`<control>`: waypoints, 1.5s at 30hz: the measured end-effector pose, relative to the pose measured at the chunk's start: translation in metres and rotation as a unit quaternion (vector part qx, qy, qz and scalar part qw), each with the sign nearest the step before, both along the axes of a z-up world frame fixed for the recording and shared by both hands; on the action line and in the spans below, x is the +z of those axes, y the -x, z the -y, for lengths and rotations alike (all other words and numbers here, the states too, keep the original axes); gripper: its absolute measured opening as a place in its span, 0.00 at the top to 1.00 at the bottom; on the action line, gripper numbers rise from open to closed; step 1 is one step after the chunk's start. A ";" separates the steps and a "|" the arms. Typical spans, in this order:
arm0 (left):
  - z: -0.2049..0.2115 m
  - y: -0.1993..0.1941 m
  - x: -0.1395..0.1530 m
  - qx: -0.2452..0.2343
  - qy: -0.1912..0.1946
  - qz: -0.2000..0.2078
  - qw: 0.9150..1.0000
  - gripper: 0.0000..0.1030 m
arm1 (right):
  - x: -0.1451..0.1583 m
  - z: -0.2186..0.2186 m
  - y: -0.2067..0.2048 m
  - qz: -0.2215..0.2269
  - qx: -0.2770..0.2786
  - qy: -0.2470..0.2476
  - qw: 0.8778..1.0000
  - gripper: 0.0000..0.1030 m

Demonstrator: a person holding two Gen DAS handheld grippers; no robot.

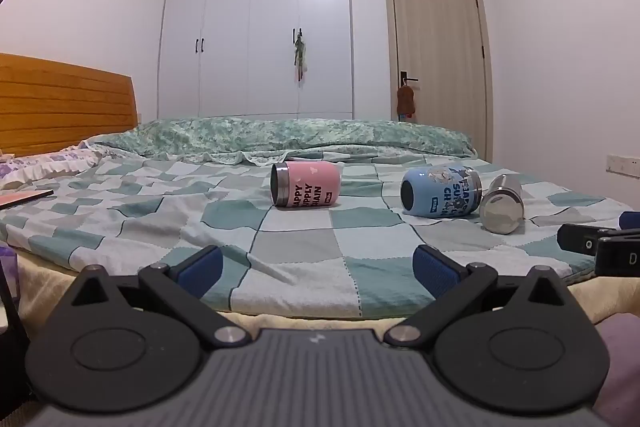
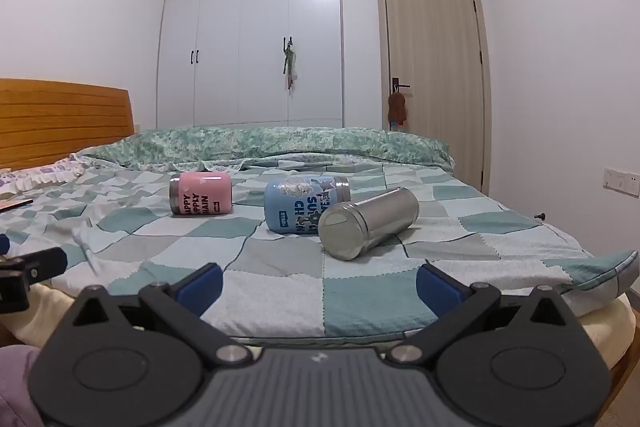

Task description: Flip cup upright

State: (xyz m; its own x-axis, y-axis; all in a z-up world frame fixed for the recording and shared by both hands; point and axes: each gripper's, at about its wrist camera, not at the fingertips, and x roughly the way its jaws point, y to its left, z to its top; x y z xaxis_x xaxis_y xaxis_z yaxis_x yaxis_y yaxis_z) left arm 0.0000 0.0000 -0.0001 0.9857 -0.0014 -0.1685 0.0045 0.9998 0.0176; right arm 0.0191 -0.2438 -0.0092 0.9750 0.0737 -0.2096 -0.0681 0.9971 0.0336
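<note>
Three cups lie on their sides on the checked bedspread. A pink cup lies left, a blue cup in the middle, a steel cup right. In the right wrist view the pink cup, blue cup and steel cup show, the steel one touching the blue one. My left gripper is open and empty at the bed's near edge. My right gripper is open and empty, also at the near edge, well short of the cups.
A folded green quilt lies across the far side of the bed. A wooden headboard stands at left, a white wardrobe and a door behind. A flat book lies at the left.
</note>
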 end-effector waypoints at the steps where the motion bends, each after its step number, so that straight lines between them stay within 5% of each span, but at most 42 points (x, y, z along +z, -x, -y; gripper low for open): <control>1: 0.000 0.000 0.000 0.002 -0.002 0.002 1.000 0.00 | 0.000 0.000 0.000 0.000 0.000 0.000 1.000 0.00; 45: -0.002 -0.001 0.000 -0.002 -0.001 -0.001 1.000 0.00 | 0.002 0.008 0.002 0.006 -0.002 -0.008 1.000 0.00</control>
